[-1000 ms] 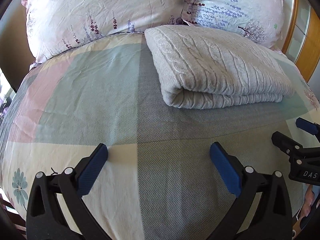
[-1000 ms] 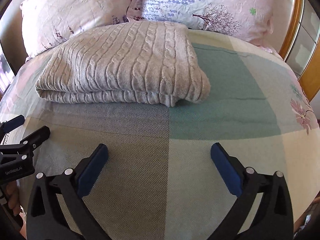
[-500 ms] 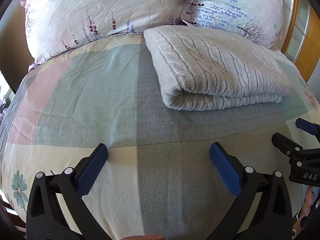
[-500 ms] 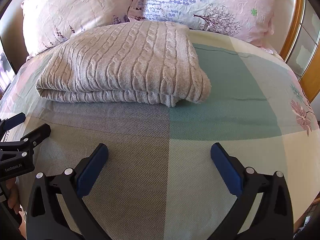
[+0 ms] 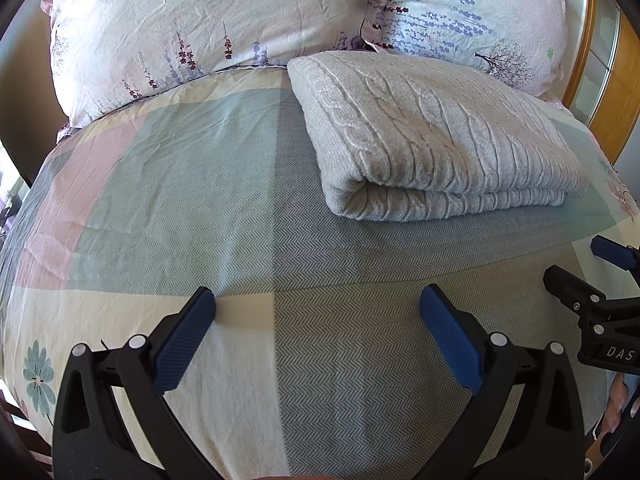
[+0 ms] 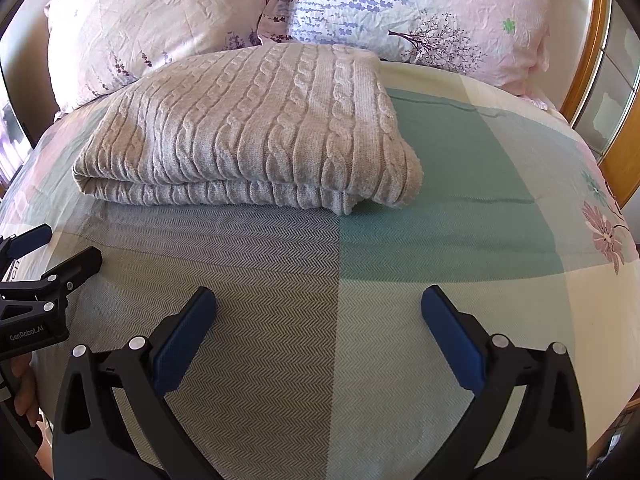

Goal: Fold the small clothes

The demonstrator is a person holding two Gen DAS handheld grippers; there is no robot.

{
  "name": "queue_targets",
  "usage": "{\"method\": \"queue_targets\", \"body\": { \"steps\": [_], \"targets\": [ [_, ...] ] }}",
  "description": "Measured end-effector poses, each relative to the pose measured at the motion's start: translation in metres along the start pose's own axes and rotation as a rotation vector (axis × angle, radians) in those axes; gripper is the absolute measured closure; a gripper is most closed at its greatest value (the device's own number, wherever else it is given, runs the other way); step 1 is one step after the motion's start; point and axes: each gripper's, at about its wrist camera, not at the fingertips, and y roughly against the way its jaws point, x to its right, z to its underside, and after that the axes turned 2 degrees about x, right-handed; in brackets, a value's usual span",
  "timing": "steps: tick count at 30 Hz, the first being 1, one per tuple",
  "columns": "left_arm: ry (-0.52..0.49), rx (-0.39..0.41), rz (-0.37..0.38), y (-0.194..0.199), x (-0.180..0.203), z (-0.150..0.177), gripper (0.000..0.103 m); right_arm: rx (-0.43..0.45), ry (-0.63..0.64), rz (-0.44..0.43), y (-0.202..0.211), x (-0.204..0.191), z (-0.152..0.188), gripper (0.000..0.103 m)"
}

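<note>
My left gripper (image 5: 316, 332) hangs over the bedspread (image 5: 168, 184) with its blue fingers spread wide and nothing between them. Same story on my right gripper (image 6: 318, 332): fingers wide apart, empty, over the grey herringbone patch.

The sweater (image 6: 248, 128), a cable-knit in pale grey, sits ahead of both grippers, near the pillows (image 5: 208, 16), already doubled into a thick rectangle. From the left view its rounded fold (image 5: 348, 196) faces me at the near left corner; from the right view the stacked layers show along the near edge (image 6: 208, 192), and the right corner (image 6: 400, 184) bulges a little. To me this fold looks essentially finished, so the step in hand is a check and a tidy, if anything.

To do that well, I'd come in low and level, take all the layers together at the near corners, and avoid catching the bedspread underneath. The knit looks soft and heavy, so a pinch on the top layer alone would likely peel it open.

Room, left to right: wide bare bedspread left of the sweater, a clear strip between it and my fingers, more bare cover to its right. A wooden frame (image 6: 588, 60) bounds the far right, and the pillows crowd the far edge.
</note>
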Motion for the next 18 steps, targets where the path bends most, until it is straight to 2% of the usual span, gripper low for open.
{"method": "queue_targets", "body": {
  "steps": [18],
  "targets": [
    [0.001,0.0,-0.002,0.0006,-0.0005,0.0006,0.002,0.008,0.006,-0.006,0.0011,-0.0004,-0.0005,0.001]
  ]
}}
